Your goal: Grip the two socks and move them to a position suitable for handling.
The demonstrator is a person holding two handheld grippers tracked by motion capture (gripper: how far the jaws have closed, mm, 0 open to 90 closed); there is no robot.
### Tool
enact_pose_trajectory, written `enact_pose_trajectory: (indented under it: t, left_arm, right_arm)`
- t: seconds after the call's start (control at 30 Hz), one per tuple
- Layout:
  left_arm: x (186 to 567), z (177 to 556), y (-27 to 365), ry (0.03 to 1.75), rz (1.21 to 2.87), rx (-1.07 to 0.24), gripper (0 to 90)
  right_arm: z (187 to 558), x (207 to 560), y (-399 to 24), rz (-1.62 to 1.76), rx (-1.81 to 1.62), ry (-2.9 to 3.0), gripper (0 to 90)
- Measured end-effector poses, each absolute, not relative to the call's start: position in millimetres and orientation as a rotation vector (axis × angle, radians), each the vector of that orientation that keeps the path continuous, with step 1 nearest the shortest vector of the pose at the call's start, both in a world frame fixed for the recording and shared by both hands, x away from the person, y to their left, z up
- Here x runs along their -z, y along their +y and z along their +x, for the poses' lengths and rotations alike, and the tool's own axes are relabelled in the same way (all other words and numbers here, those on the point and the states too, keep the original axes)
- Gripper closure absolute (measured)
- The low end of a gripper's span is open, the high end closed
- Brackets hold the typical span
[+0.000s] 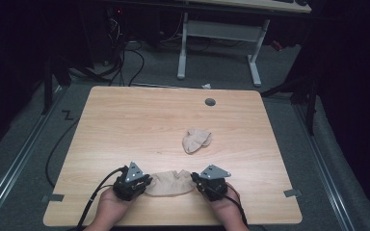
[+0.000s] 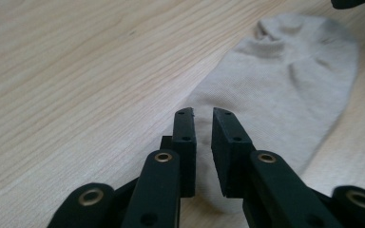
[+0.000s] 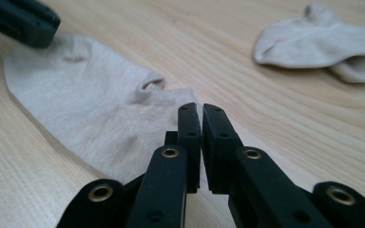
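A: Look first at the left gripper. Its jaws stand with a narrow gap, and I see no cloth between them. They hang just over the left end of the sock.

B: And the right gripper?

A: Its jaws are almost together, only a thin slit. Its tips are at the right end of the sock, near the opening. I cannot tell if a fold of cloth is pinched there, because the tips hide the edge.

B: Where does the sock lie on the table?

A: Flat at the near edge, between the two grippers. A second sock lies folded farther away, a little to the right, well apart from the first.

B: So what is the step now, in your opinion?

A: I think the person wants to take the flat sock at both ends, perhaps to fold it or to bring it to the other one. To do it well, the left jaws should come down on the edge of the toe end and catch only a small fold, not press into the wood.

B: And the right side?

A: It should hold the cuff firmly but low. If both ends lift together, level, the cloth will stay smooth. If one end goes first, the sock may twist or slide.

B: Any danger?

A: The thin cloth can slip out of a loose grip. I would close fully before lifting.
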State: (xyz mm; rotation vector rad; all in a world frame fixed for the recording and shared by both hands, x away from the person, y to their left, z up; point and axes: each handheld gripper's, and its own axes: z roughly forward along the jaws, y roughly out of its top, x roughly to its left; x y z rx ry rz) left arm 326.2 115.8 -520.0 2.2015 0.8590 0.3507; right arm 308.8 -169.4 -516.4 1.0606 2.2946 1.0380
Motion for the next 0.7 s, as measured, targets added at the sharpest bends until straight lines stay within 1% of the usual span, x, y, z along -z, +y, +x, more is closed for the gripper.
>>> enact_pose_trajectory:
  t: [0.1, 0.17, 0.2, 0.27, 0.3, 0.47, 0.5, 0.53, 0.57, 0.63, 0.7]
  left_arm:
    - [524, 322, 117, 0.855, 2.225, -0.341, 79.8]
    - [524, 316, 118, 0.848, 2.231, -0.331, 79.8]
    - [523, 313, 118, 0.834, 2.245, -0.335, 79.8]
    - [520, 307, 121, 0.821, 2.256, -0.344, 77.8]
    - [518, 307, 123, 0.826, 2.24, -0.339, 75.7]
    - [501, 311, 140, 0.857, 2.126, -0.356, 69.2]
    - [500, 312, 144, 0.867, 2.111, -0.366, 68.0]
    - [500, 315, 149, 0.882, 2.096, -0.372, 66.7]
    - [501, 318, 153, 0.898, 2.085, -0.372, 65.8]
    - [502, 323, 158, 0.918, 2.077, -0.371, 65.2]
    - [504, 326, 161, 0.926, 2.077, -0.387, 64.4]
  right_arm:
    - [309, 524, -165, 1.048, -0.987, 2.349, 86.4]
    - [298, 528, -164, 1.015, -0.975, 2.375, 86.2]
    - [298, 528, -164, 1.015, -0.975, 2.375, 86.2]
    - [290, 526, -163, 0.994, -0.97, 2.395, 84.1]
    - [288, 525, -162, 0.977, -0.976, 2.394, 81.8]
    - [294, 510, -172, 1.03, -1.053, 2.29, 77.7]
    - [297, 508, -175, 1.045, -1.054, 2.274, 78.4]
    - [303, 506, -179, 1.064, -1.055, 2.254, 83.1]
    - [311, 502, -184, 1.072, -1.048, 2.231, 90.0]
    - [326, 495, -191, 1.106, -1.063, 2.2, 90.0]
    - [350, 489, -197, 1.147, -1.042, 2.169, 90.0]
